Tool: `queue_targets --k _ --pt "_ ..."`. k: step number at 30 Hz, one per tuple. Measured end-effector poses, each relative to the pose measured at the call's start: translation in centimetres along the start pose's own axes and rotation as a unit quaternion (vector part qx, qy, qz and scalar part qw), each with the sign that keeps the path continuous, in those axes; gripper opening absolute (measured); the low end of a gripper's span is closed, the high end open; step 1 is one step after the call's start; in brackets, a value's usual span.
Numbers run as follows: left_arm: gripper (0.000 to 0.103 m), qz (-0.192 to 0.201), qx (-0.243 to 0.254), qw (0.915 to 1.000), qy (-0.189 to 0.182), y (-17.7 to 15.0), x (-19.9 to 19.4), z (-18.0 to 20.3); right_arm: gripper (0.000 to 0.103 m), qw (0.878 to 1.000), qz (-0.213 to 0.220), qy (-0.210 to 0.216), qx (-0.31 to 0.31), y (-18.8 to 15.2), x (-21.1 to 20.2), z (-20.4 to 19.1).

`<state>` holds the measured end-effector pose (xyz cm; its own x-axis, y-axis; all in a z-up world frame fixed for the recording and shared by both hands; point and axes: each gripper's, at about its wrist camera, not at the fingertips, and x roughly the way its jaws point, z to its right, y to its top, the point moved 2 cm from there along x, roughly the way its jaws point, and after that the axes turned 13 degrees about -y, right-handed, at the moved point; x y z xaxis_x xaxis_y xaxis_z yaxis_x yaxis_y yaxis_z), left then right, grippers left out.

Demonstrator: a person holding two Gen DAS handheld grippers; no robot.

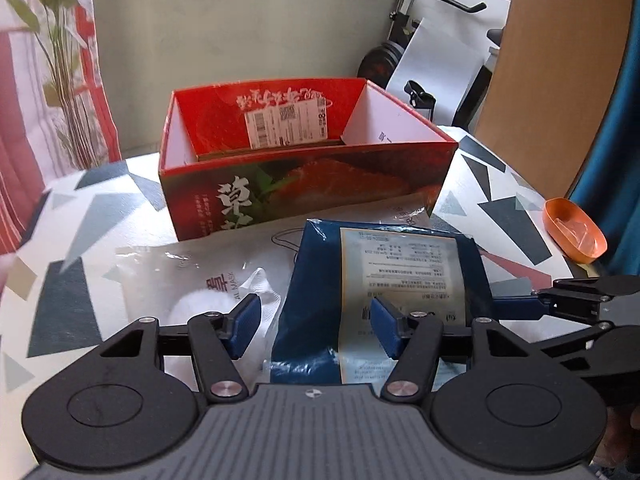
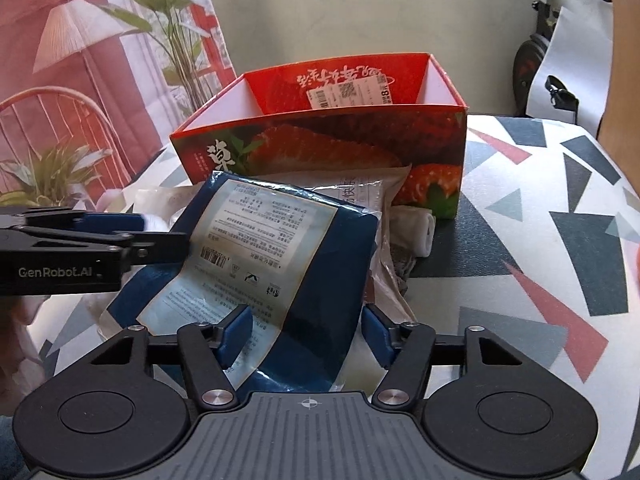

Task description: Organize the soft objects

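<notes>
A blue soft packet with a pale printed label (image 1: 384,292) lies on the table in front of an open red strawberry box (image 1: 304,160). My left gripper (image 1: 316,326) is open, its jaws astride the packet's left edge. My right gripper (image 2: 308,334) is open over the packet's near end (image 2: 280,248). The right gripper enters the left wrist view from the right (image 1: 560,300). The left gripper shows at the left of the right wrist view (image 2: 100,240). A clear bag with white fabric (image 1: 192,288) lies left of the packet. Rolled pale cloth (image 2: 416,228) lies by the box (image 2: 320,144).
The table wears a white cloth with grey and red triangles (image 2: 540,240). An orange dish (image 1: 574,232) sits at the table's right edge. A plant (image 2: 172,40) and curtain stand behind on the left. An exercise bike (image 1: 420,20) stands behind.
</notes>
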<state>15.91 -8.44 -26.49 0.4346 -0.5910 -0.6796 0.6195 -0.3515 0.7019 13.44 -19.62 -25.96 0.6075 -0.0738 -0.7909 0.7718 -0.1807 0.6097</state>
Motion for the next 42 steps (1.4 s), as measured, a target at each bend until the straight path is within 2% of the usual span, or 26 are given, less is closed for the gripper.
queue_targets --k 3,9,15,28,42 --pt "0.063 -0.013 0.004 0.9999 -0.007 0.2 1.1 -0.3 0.054 1.000 -0.008 0.001 -0.007 0.5 0.3 -0.1" --pt "0.063 -0.026 -0.002 0.9986 -0.046 0.3 2.0 -0.7 0.047 0.999 -0.022 -0.004 -0.028 1.5 1.1 -0.7" --pt "0.063 -0.028 -0.008 0.9971 -0.071 0.7 2.1 -1.0 0.046 0.997 -0.023 -0.010 -0.067 2.3 1.0 -1.8" --pt "0.063 0.017 -0.003 0.9957 -0.092 3.2 0.4 -0.2 0.046 0.997 0.007 -0.011 -0.072 5.7 -0.8 -1.0" --pt "0.063 0.058 0.001 0.9948 -0.083 6.0 -1.6 -0.8 0.047 0.992 0.043 -0.015 -0.117 9.3 -2.4 -2.3"
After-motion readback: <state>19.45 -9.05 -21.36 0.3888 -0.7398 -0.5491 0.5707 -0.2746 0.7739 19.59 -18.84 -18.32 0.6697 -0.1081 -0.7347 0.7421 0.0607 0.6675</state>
